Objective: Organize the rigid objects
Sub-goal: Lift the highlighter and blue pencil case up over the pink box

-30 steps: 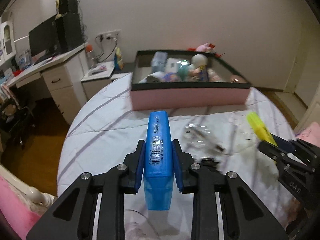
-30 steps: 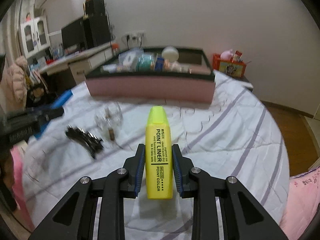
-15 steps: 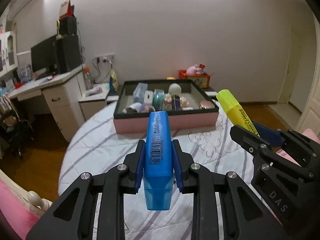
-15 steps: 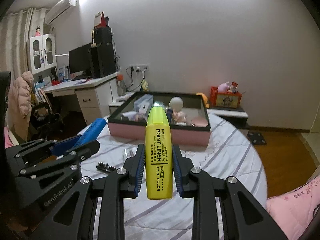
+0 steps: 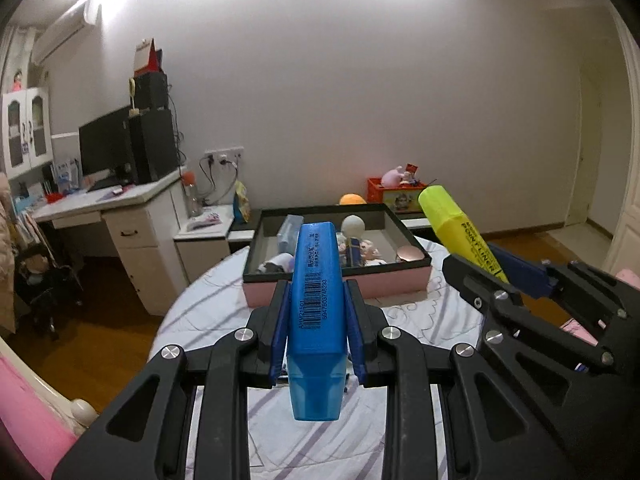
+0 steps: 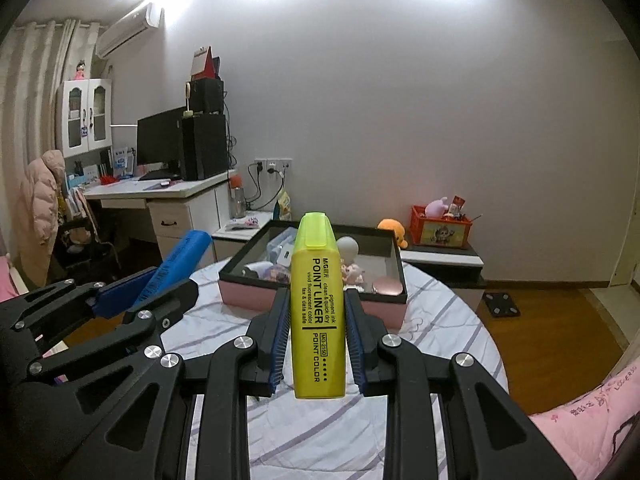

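Left claw (image 5: 318, 320) clenched on blue highlighter (image 5: 316, 312), long axis along fingers, cap end pointing forward toward pink box (image 5: 340, 288). Right claw (image 6: 318, 320) clenched on yellow highlighter (image 6: 318, 308), same alignment, cap forward. Both held above round bench (image 6: 440, 320), box beyond.

A lived-in bedroom at home — a white desk (image 6: 160, 192) with a monitor (image 6: 160, 146) against the wall, an air conditioner (image 6: 128, 30) near the curtains (image 6: 24, 92), a puffy coat (image 6: 40, 196) hung up, plush toys in an orange crate (image 6: 440, 228), pink bedding (image 6: 592, 420) — wooden floor (image 6: 560, 320) underfoot.
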Tool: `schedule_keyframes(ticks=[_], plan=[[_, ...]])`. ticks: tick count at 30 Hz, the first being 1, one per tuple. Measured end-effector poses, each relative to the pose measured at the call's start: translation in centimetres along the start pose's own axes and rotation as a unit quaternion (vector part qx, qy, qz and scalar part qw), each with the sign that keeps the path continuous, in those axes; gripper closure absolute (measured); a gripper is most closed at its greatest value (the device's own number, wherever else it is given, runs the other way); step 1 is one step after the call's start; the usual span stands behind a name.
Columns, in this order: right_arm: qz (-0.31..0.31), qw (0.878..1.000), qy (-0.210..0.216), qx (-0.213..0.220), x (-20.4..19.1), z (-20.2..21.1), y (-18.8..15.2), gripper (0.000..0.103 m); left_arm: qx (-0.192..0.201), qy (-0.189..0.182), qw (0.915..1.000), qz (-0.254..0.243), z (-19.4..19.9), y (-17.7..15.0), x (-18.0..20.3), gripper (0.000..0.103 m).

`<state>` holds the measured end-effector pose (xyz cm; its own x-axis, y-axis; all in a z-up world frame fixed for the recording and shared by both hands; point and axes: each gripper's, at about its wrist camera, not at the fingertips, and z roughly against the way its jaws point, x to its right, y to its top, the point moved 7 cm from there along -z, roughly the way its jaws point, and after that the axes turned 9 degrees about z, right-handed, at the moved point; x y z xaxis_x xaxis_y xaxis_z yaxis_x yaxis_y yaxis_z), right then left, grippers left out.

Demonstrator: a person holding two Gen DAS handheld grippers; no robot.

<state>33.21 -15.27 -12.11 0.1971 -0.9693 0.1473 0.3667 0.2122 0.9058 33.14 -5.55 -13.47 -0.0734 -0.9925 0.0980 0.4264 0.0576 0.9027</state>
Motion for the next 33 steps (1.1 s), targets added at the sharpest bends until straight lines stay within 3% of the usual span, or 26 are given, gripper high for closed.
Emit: schedule_keyframes(ticks=[6, 18, 27, 33], plan=[[-0.002, 1.0, 0.002, 0.019, 0.3, 0.3, 0.9, 0.076, 0.035, 0.001, 0.9994, -0.009, 1.3, 1.3, 0.3, 0.077], [0.002, 0.999, 0.003, 0.033, 0.7, -0.8, 2.8, 0.076, 0.061, 0.007, 0.9977, -0.029, 0.1, 3.5, 0.7, 0.077], [0.003, 1.0, -0.001, 0.027, 2.1, -5.0, 4.1, 0.076, 0.06, 0.01, 0.9971, -0.046, -5.2, 5.9, 1.4, 0.077], [0.012, 1.0, -0.005, 0.017, 3.5, -9.4, 5.8, 0.076, 0.037, 0.003, 0.998, -0.051, -11.5, 7.6, 1.9, 0.077]])
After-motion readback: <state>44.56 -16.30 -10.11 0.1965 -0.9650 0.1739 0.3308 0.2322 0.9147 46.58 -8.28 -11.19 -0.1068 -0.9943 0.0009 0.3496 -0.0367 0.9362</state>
